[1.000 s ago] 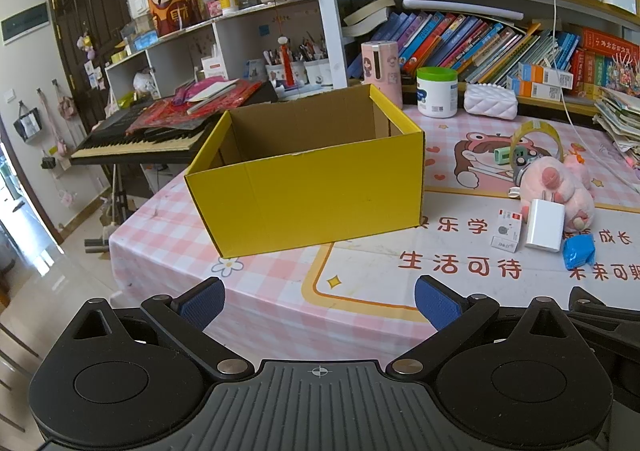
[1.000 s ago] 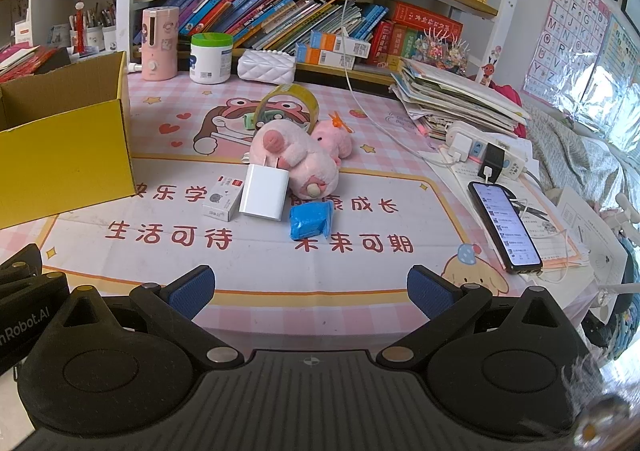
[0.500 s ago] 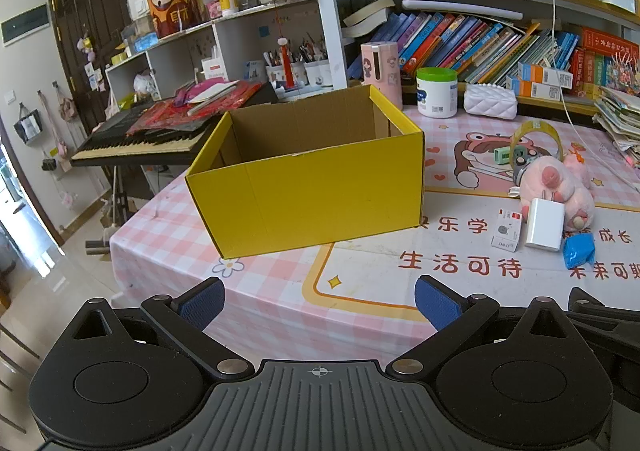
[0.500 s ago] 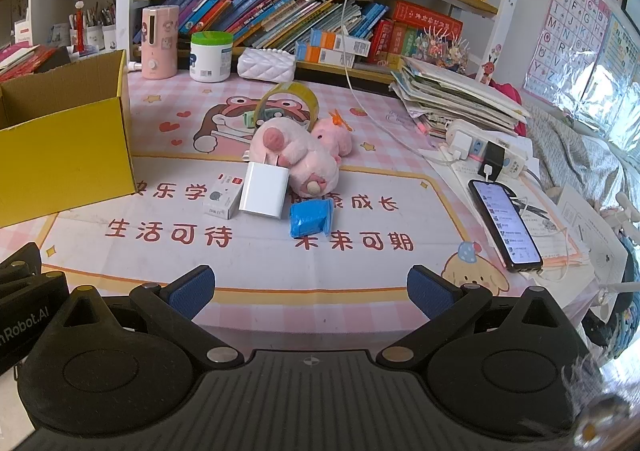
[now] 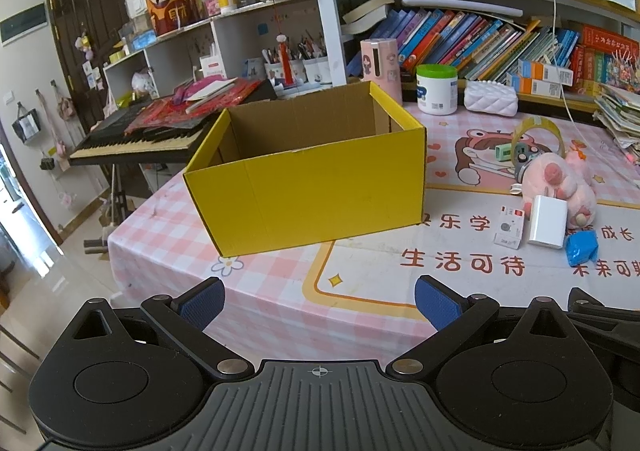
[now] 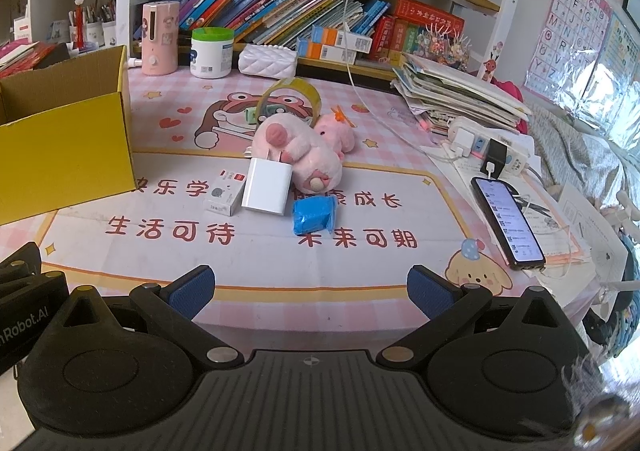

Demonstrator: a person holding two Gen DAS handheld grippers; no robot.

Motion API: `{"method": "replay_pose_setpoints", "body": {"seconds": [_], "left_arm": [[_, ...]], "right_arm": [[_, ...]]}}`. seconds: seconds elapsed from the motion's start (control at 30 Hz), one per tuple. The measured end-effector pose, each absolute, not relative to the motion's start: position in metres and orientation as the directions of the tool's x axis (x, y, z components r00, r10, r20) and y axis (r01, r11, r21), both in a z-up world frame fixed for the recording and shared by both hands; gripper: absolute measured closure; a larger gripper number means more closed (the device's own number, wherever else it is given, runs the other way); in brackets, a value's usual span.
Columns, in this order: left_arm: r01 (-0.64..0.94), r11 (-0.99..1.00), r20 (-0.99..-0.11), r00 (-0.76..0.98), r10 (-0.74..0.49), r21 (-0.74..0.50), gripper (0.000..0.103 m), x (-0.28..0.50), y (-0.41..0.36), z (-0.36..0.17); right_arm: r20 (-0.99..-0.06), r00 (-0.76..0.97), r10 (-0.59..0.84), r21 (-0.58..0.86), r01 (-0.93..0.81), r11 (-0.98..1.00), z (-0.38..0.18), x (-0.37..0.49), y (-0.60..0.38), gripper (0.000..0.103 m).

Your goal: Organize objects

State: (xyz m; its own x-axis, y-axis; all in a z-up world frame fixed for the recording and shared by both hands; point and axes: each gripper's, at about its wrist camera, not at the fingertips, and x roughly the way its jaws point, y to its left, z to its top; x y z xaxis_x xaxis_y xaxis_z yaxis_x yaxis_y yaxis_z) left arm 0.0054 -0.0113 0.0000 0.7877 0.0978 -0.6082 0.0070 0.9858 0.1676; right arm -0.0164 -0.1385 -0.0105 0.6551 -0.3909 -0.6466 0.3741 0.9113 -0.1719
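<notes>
Both of my tongs — left tongs (image 5: 318, 297) and right tongs (image 6: 310, 287) — hang released and empty at the surface's near edge. Nothing looks sorted yet: ahead of the right pair lie the charger (image 6: 266, 187), small carton (image 6: 224, 195), blue packet (image 6: 314, 215) and plush (image 6: 300, 155); ahead of the left, the yellow box (image 5: 312, 187) — its visible inside bare.

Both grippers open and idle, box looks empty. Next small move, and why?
Probably ease the right gripper forward toward the blue packet: it lies nearest, apart from the white charger and the pink plush toy, and the yellow box stands open to its left.
</notes>
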Motion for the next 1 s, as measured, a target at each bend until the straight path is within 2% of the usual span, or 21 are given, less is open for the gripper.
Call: {"method": "replay_pose_setpoints", "body": {"seconds": [0.5, 1.0], "left_arm": [[-0.002, 0.989, -0.612, 0.785, 0.094, 0.149, 0.001, 0.019, -0.013, -0.004], [-0.023, 0.989, -0.644, 0.756, 0.114, 0.149, 0.001, 0.044, -0.046, -0.012]], "right_arm": [[-0.655, 0.657, -0.373, -0.163, 0.359, 0.919, -0.012, -0.002, -0.142, 0.000], [-0.693, 0.651, -0.310, -0.127, 0.312, 0.941, -0.021, 0.032, -0.181, 0.000]]}}
